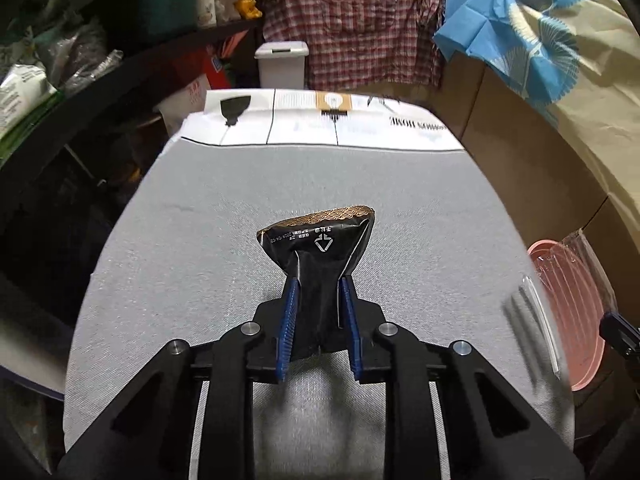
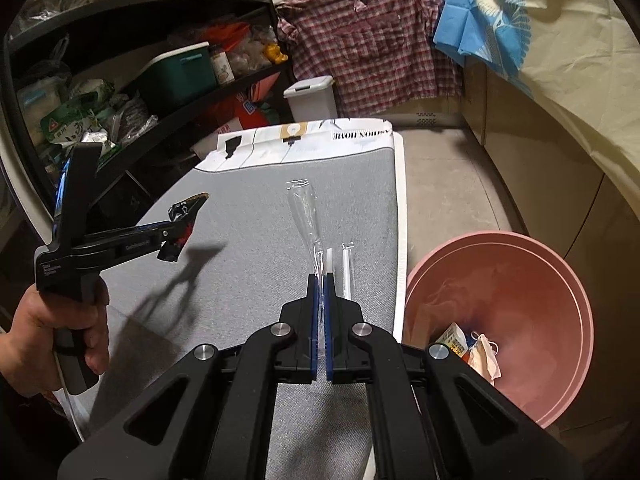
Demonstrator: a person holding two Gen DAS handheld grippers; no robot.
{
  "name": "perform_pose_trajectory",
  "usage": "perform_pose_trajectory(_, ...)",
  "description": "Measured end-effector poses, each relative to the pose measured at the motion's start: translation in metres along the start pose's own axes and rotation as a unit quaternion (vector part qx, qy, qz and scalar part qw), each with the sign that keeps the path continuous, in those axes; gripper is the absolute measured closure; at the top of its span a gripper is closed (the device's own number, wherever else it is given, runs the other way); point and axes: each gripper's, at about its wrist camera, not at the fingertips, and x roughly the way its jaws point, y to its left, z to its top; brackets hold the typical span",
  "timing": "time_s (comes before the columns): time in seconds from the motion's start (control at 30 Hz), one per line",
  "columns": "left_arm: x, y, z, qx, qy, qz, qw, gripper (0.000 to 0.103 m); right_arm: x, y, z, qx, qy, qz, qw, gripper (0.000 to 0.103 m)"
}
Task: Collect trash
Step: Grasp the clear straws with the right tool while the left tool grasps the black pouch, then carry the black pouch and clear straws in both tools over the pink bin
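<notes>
Over on the left, dark shelves [image 2: 132, 92] crammed with bags and a green box [image 2: 180, 74] line the room, and a hand [image 2: 60, 336] grips the left gripper [image 1: 318, 280], its blue pads pinched onto a black snack wrapper [image 1: 320, 240] held up off the grey padded table [image 1: 240, 184], a sharp shadow underneath it. Middle of the room now: a white lidded bin [image 2: 312, 98] stands beyond the table's printed far end, with a red checked shirt [image 2: 372, 52] hanging behind it. Front and centre, the right gripper [image 2: 321, 280] has its jaws pressed together on a clear plastic sleeve [image 2: 304, 208], which stretches forward over the cloth, two white straws [image 2: 347, 272] lying just beside it on the table. Further right, a pink basin [image 2: 520, 312] sits on the floor right by the table edge, a small carton [image 2: 454, 340] and crumpled paper [image 2: 484, 356] already inside. Blue patterned fabric [image 2: 480, 16] drapes the far right wall.
</notes>
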Motion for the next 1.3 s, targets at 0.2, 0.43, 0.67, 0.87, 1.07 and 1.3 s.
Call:
perform_pose_trajectory(0.2,-0.024,-0.004,0.001,-0.006,-0.020,-0.007,0.9998,0.081,-0.017,0.000,-0.001,0.002,-0.019,0.000,1.000,0.100)
perform_pose_trajectory(0.43,-0.050,-0.014,0.001,-0.005,-0.043,-0.013,0.9990,0.081,-0.035,0.001,-0.002,-0.001,-0.036,0.000,0.999,0.100)
perform_pose_trajectory(0.67,-0.067,-0.023,-0.004,-0.012,-0.052,-0.025,0.9983,0.081,-0.058,-0.001,0.011,0.000,-0.058,0.001,0.998,0.100)
perform_pose_trajectory(0.87,-0.079,-0.038,-0.007,0.009,-0.064,-0.031,0.9974,0.081,-0.078,-0.012,0.019,0.005,-0.079,-0.011,0.997,0.100)
perform_pose_trajectory(1.07,-0.084,-0.058,-0.004,0.025,-0.073,-0.058,0.9953,0.081,-0.099,-0.032,0.023,0.015,-0.101,-0.037,0.994,0.100)
perform_pose_trajectory(1.3,-0.079,-0.089,-0.001,0.040,-0.073,-0.105,0.9910,0.081,-0.109,-0.061,0.020,0.035,-0.111,-0.071,0.991,0.100)
